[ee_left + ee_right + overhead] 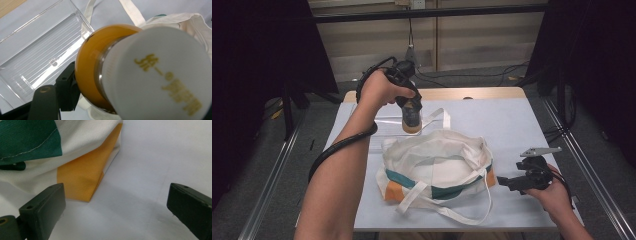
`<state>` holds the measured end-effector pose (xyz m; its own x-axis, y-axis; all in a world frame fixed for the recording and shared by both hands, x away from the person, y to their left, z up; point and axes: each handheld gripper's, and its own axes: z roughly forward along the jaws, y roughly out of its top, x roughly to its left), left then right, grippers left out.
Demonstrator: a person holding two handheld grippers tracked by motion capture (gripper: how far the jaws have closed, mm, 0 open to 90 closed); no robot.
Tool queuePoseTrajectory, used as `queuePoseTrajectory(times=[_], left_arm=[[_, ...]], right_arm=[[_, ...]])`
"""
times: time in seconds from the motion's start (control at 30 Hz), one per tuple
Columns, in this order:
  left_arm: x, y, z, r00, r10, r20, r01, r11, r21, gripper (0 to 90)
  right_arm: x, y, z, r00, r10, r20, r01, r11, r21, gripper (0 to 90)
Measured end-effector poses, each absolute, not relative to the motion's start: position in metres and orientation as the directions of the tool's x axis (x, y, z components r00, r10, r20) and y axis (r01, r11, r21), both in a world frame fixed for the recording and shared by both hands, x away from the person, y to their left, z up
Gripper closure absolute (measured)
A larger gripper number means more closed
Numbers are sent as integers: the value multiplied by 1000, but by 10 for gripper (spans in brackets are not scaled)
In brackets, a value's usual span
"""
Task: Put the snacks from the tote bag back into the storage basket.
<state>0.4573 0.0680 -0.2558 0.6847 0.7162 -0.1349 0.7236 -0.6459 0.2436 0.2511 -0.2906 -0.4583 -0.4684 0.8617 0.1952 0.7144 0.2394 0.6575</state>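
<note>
My left gripper [411,116] points down over the table's far middle and is shut on a bottle [412,121] of orange liquid. In the left gripper view the bottle [88,65] has its white cap [160,75] with gold lettering toward the camera. The bottle hangs just behind the open mouth of a white tote bag [437,167] with green and orange patches. My right gripper [503,182] rests low at the bag's right side, open, with nothing between its jaws. In the right gripper view [115,212] it faces the bag's orange corner [82,180].
A clear plastic tray [384,131] lies flat behind and left of the bag, also under the bottle in the left gripper view [40,52]. The bag's long straps [447,212] trail toward the front edge of the pale blue table cover [512,125].
</note>
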Motion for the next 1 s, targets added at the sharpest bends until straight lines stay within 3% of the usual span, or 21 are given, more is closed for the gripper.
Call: queuePoseTrajectory(times=[1.0], left_arm=[[477, 72, -279, 682, 720, -130, 726, -647, 232, 299]], right_arm=[[252, -290, -459, -468, 861, 202, 719, 237, 654, 19]])
